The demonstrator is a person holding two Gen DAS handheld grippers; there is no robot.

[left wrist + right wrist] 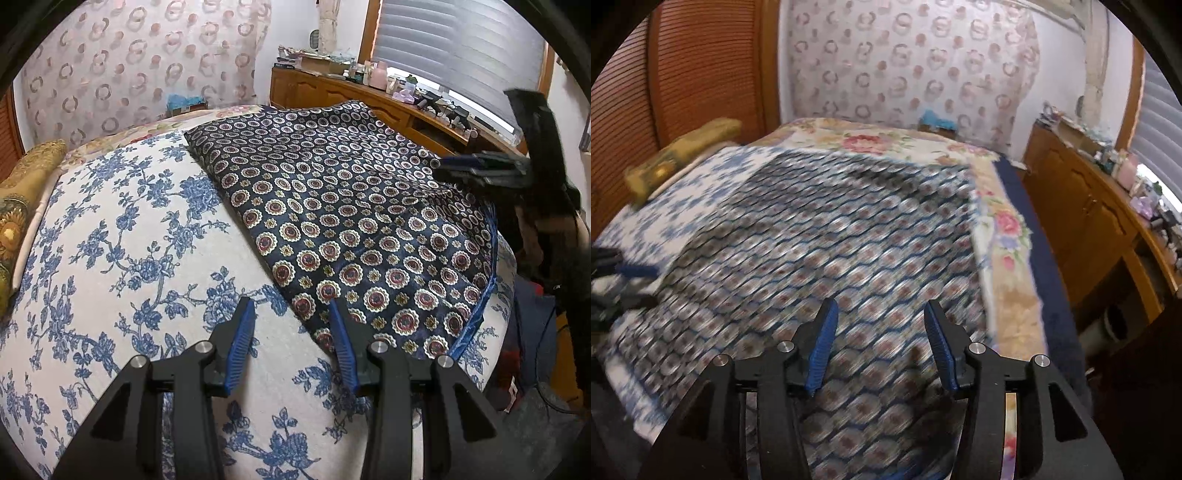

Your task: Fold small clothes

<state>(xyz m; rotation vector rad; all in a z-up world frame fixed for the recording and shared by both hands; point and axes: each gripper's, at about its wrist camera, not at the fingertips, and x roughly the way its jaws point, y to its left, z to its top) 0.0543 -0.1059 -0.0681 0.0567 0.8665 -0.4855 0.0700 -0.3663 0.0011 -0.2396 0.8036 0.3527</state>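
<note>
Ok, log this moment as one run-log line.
left gripper: open, empty, at near corner | right gripper: open, empty, above cloth | patterned dark cloth: flat on floral bedspread | right view: blurred

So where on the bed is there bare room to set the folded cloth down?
The blue-floral sheet is bare left of the dark cloth, from the gold pillow down to the left gripper. The rose-print strip beyond the cloth is narrow. The cloth's right side is crowded by the right gripper and the bed edge.

Home bedroom, floral-covered bed [110,229], wooden dresser [332,92] cluttered with toiletries, window blinds [454,40]
</note>
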